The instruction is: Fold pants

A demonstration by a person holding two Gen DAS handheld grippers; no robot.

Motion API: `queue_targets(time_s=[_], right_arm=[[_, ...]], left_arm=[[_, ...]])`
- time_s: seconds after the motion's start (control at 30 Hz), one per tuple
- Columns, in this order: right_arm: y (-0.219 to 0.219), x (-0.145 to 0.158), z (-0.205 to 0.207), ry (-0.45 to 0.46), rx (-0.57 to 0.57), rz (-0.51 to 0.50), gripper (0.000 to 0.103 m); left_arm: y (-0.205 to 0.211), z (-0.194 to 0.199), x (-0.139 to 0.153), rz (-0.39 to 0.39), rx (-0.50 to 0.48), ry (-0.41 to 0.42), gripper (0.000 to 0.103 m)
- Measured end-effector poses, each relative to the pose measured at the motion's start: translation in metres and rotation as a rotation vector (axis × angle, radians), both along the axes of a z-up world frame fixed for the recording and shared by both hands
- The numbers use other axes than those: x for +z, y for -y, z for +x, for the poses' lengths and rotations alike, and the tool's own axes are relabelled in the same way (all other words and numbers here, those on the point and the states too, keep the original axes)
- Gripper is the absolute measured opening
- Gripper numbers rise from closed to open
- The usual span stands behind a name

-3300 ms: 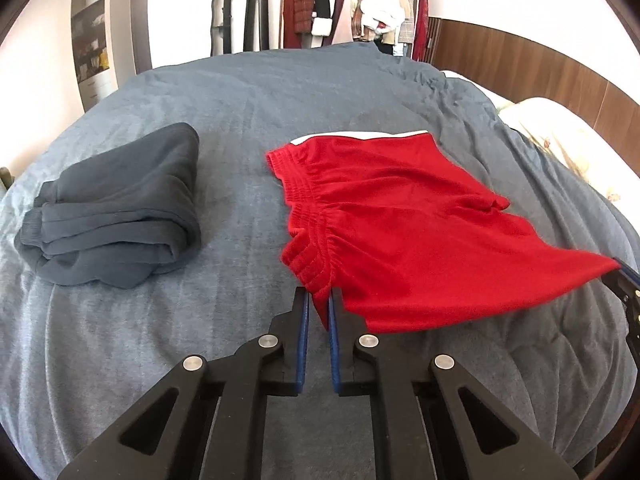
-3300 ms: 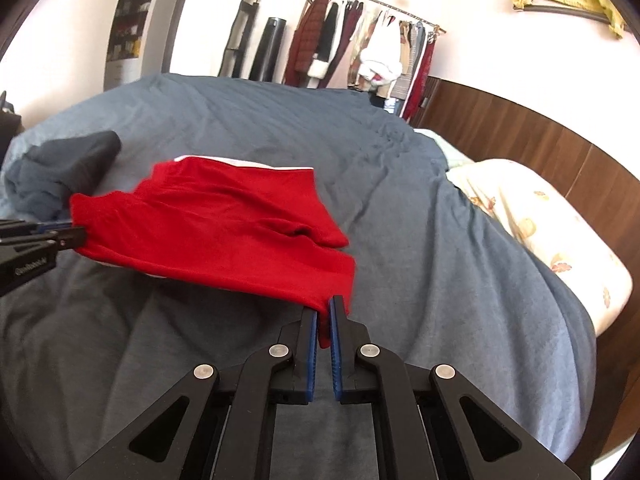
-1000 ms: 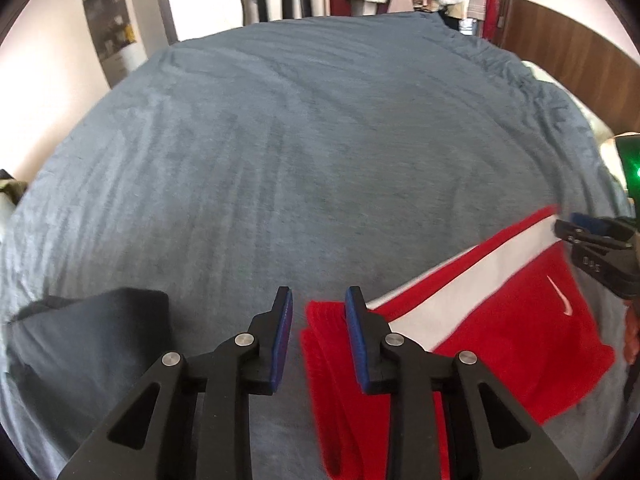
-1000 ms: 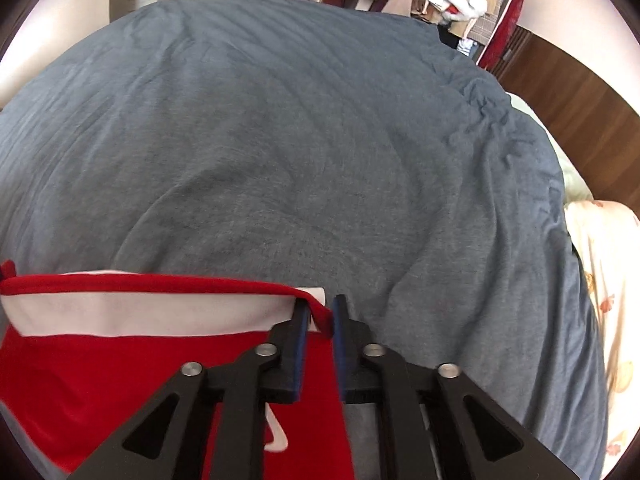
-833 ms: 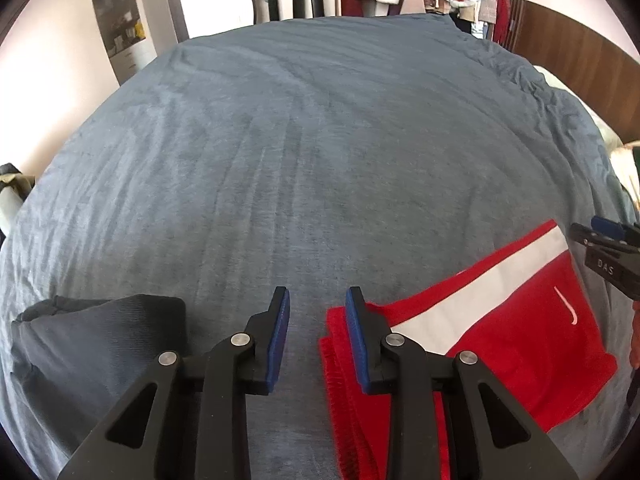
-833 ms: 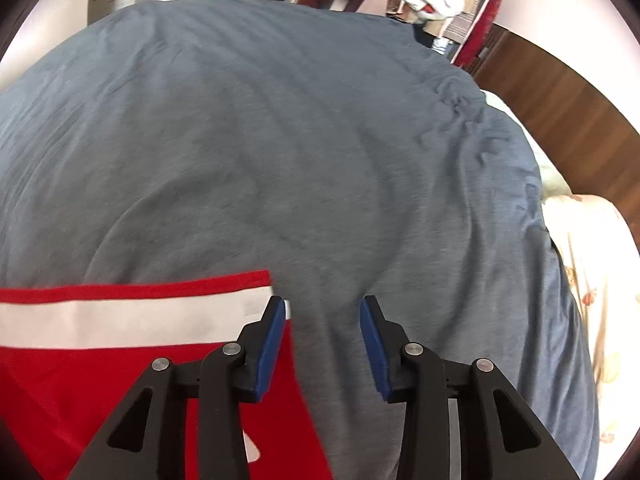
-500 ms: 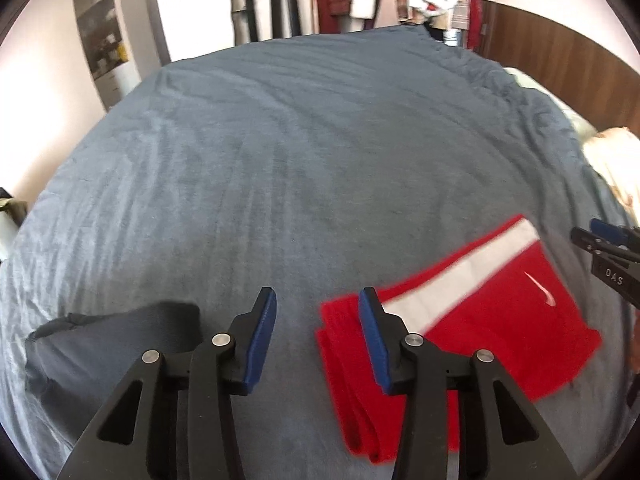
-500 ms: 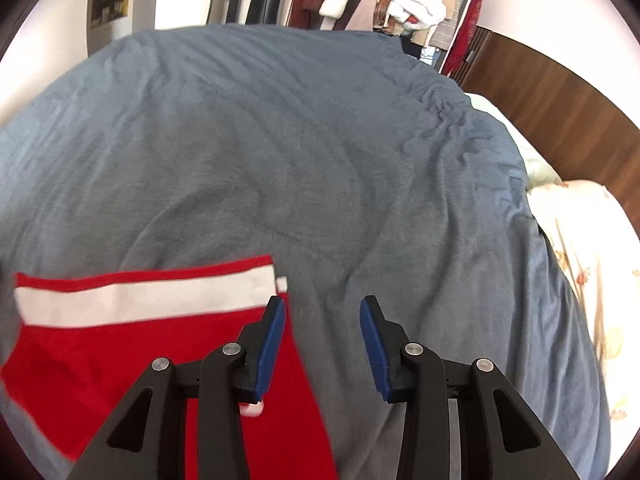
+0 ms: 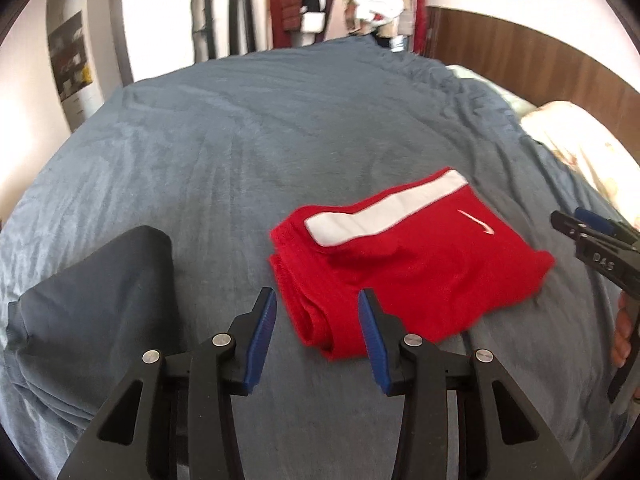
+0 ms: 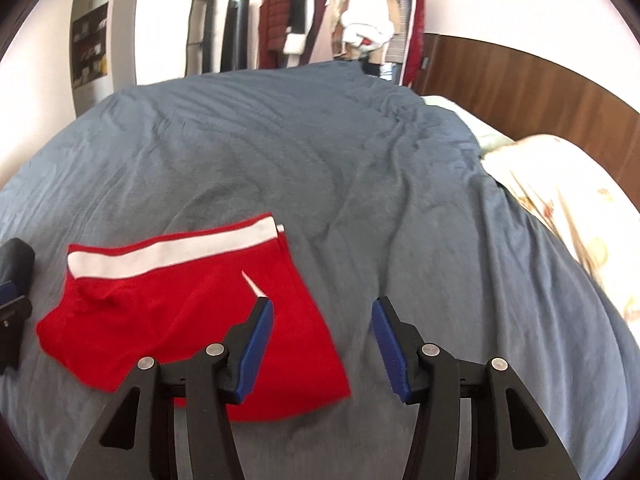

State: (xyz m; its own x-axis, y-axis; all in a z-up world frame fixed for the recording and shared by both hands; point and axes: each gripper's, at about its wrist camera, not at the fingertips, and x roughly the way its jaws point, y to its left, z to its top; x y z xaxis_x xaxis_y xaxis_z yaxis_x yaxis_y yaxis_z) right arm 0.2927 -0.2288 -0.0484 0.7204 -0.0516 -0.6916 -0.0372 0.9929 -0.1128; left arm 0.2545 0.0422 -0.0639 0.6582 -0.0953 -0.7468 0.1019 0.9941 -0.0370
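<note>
Two blue-padded fingers of the left gripper [image 9: 317,332] stand wide apart and hold nothing; the folded red shorts [image 9: 404,264] lie just ahead of the tips and a little toward the right finger, with the bunched waistband end nearest. A second folded dark grey garment [image 9: 96,300] sits off the left finger's outer side on the grey bedspread [image 9: 280,128]. In the right wrist view, the right gripper [image 10: 322,340] is likewise spread wide and empty, and the shorts [image 10: 188,312] lie ahead and left of its left finger, the hem edge reaching under that finger. Judging by the layered stack, the fold looks essentially done, so a good finish would be to lift both tools straight away without snagging the top layer, or to press the puffed waistband flatter. These shorts look like soft, matte knit with a white side stripe and a small white logo; the bedspread is plush and lightly creased.
</note>
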Motion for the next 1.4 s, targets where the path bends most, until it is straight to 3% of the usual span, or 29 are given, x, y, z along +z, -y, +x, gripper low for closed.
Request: queue_targets(time_s=[0.07,0.27,0.4,0.63,0.83,0.9,0.97,1.13,1.4], right_arm=[[0.004,-0.003,-0.013,0.017,-0.023,0.015,0.051],[0.019,-0.018,-0.042,0.02,-0.105,0.162,0.051],[0.028,-0.034,-0.053,0.0,-0.165,0.249,0.051],[0.032,-0.052,-0.058,-0.04,-0.206,0.315,0.051],[0.027,-0.06,-0.059,-0.061,-0.208,0.334,0.051],[0.025,-0.06,-0.058,-0.064,-0.205,0.34,0.051],[0.023,-0.06,-0.059,-0.068,-0.203,0.35,0.051],[0.015,-0.056,-0.065,-0.064,-0.192,0.352,0.051],[-0.003,-0.054,-0.076,-0.059,-0.14,0.324,0.051]], left_arm=[[0.002,-0.01,-0.001,-0.006,-0.027,0.019,0.041],[0.005,-0.02,-0.015,-0.06,-0.103,0.013,0.024],[0.01,-0.019,-0.023,-0.047,-0.117,0.012,0.024],[0.009,-0.008,-0.039,-0.028,-0.103,-0.021,0.024],[0.004,0.001,-0.044,-0.088,-0.092,-0.037,0.023],[0.003,0.002,-0.045,-0.093,-0.092,-0.037,0.011],[0.0,0.001,-0.044,-0.11,-0.082,-0.032,0.008],[-0.014,-0.014,-0.036,-0.123,-0.027,-0.005,0.007],[-0.024,-0.033,-0.046,-0.15,0.017,-0.044,0.003]])
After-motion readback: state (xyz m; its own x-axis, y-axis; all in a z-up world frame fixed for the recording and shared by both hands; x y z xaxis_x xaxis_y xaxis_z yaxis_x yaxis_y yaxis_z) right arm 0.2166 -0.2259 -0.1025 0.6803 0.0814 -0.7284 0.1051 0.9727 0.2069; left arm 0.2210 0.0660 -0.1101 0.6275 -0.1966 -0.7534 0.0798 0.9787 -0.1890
